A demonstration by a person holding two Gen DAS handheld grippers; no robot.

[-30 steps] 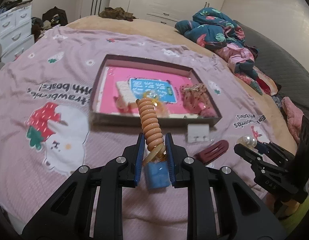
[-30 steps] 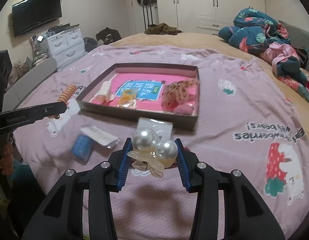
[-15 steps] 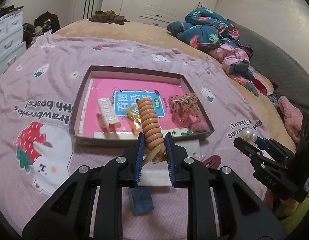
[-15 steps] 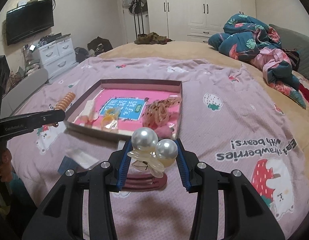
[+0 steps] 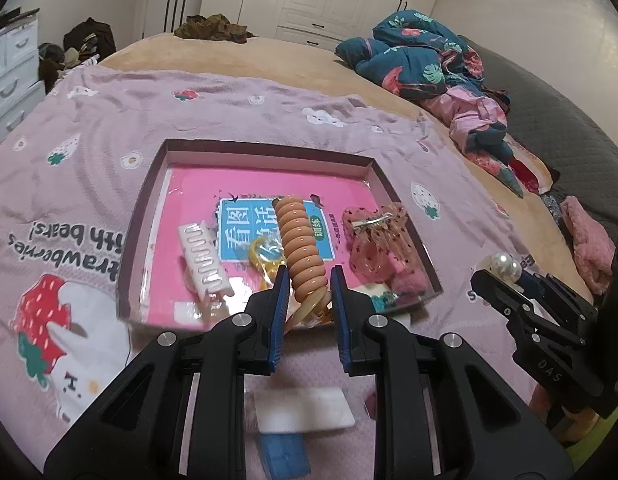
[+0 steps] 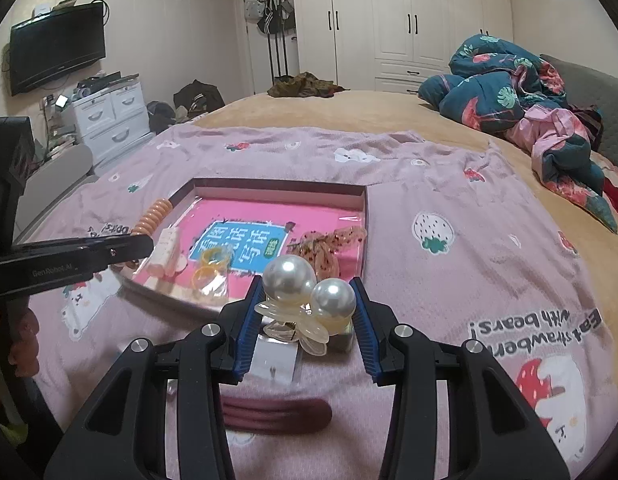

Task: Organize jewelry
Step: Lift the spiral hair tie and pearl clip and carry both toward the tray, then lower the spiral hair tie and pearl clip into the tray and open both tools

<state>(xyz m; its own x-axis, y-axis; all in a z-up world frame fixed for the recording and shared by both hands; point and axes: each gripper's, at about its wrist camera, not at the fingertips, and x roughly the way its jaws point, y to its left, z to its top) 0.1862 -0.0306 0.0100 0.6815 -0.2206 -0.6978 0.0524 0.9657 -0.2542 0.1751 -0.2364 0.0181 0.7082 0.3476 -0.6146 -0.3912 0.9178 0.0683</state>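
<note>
Left wrist view: left gripper (image 5: 307, 280) clamped on orange spiral hair tie (image 5: 300, 248) at near rim of pink tray (image 5: 379, 168); light, springy, nip its base. Right gripper (image 6: 307, 302) pinches pearl claw clip (image 6: 305, 300) short of tray; smooth pearls slippery, grip translucent body

- The left hand-held gripper (image 5: 307, 298) is clamped on the clear base of an orange coil clip (image 5: 300, 246), which sticks up and away between the blue pads (image 5: 277, 314).
- Beyond it a shallow tray (image 5: 373, 170) with a pink floor lies on a lilac blanket (image 5: 89, 128) on the bed.
- In the tray: a white claw clip (image 5: 201, 258) at left, a yellow piece (image 5: 263, 254) mid, a dotted bow (image 5: 375, 236) at right.
- A white card (image 5: 305, 410) and a blue piece (image 5: 285, 456) lie on the blanket below the jaws.
- At right the right hand-held gripper (image 5: 489, 280) carries a pearl clip (image 5: 507, 266).
</note>
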